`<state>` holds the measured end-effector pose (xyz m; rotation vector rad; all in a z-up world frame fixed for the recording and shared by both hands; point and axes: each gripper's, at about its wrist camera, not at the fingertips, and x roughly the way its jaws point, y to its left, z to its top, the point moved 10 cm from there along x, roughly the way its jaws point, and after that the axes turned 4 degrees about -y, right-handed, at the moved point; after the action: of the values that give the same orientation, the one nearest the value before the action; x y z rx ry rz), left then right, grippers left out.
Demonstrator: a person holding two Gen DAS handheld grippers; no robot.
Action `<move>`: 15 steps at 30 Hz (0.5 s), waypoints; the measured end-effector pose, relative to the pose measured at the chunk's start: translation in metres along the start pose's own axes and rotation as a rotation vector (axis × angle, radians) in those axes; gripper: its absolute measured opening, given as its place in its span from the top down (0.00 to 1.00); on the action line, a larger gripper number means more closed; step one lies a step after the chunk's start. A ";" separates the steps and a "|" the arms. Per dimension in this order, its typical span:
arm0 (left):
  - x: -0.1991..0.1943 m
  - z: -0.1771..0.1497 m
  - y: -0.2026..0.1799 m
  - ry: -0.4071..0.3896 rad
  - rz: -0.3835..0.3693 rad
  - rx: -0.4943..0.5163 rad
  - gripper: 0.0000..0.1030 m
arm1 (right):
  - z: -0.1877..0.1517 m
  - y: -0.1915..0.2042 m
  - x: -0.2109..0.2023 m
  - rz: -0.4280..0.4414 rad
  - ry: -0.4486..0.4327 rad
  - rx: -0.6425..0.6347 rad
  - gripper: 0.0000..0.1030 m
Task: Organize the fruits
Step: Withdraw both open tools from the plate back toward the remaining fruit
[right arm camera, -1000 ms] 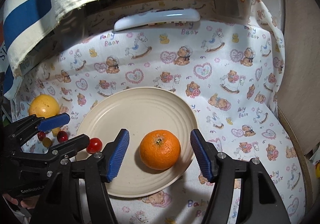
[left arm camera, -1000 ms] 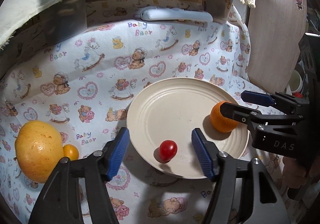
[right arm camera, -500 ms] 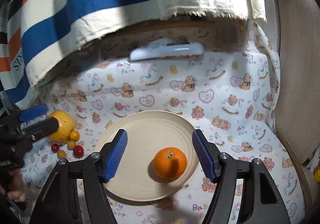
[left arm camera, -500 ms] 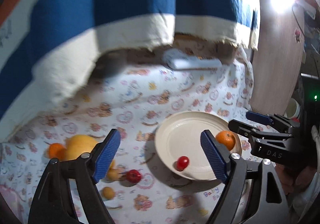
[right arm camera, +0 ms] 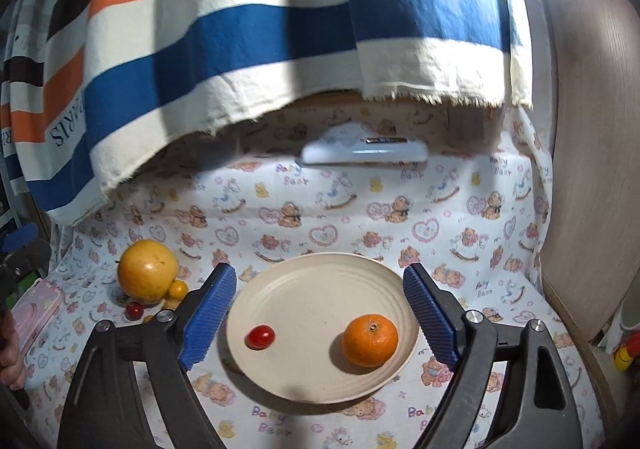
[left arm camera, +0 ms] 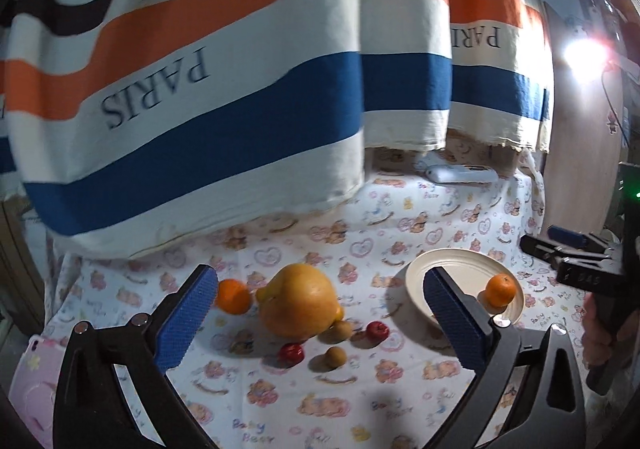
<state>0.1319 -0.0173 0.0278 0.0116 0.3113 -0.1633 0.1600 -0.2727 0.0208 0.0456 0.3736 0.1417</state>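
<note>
Two fruits on plate [right arm camera: 320, 277]: orange [right arm camera: 370, 339], cherry tomato [right arm camera: 260, 337]. Left hand-held gripper [left arm camera: 320, 321], right hand-held gripper [right arm camera: 320, 313] wide, empty.

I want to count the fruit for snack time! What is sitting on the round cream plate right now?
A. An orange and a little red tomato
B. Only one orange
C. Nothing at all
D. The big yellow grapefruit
A: the right wrist view shows the round cream plate holding a small orange and a little red cherry tomato, set apart from each other.
</note>
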 end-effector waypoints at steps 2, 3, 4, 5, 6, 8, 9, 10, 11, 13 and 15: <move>-0.004 -0.005 0.011 -0.004 0.024 -0.005 0.01 | 0.003 0.009 -0.005 0.016 -0.005 0.011 0.14; -0.006 -0.006 0.016 -0.007 0.034 -0.003 0.01 | 0.005 0.014 -0.007 0.024 -0.006 0.017 0.14; -0.008 -0.007 0.019 -0.014 0.045 0.000 0.01 | 0.006 0.018 -0.009 0.030 -0.008 0.020 0.13; -0.011 -0.008 0.023 -0.021 0.054 0.001 0.01 | 0.007 0.024 -0.009 0.038 -0.011 0.021 0.13; -0.013 -0.008 0.026 -0.028 0.059 0.001 0.01 | 0.008 0.029 -0.010 0.042 -0.012 0.019 0.13; -0.017 -0.009 0.032 -0.038 0.060 -0.005 0.01 | 0.009 0.039 -0.010 0.051 -0.013 0.014 0.13; -0.018 -0.009 0.034 -0.041 0.061 -0.008 0.01 | 0.009 0.045 -0.009 0.057 -0.010 0.014 0.12; -0.019 -0.009 0.037 -0.042 0.063 -0.010 0.01 | 0.009 0.049 -0.007 0.063 -0.006 0.016 0.11; -0.019 -0.010 0.040 -0.043 0.066 -0.011 0.01 | 0.009 0.053 -0.005 0.070 -0.003 0.018 0.09; -0.019 -0.012 0.046 -0.041 0.073 -0.021 0.01 | 0.007 0.063 -0.001 0.079 0.003 0.014 0.08; -0.017 -0.014 0.053 -0.037 0.077 -0.041 0.01 | 0.005 0.072 0.003 0.086 0.012 0.004 0.08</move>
<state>0.1201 0.0378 0.0193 -0.0196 0.2763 -0.0802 0.1551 -0.2016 0.0299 0.0644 0.3845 0.2266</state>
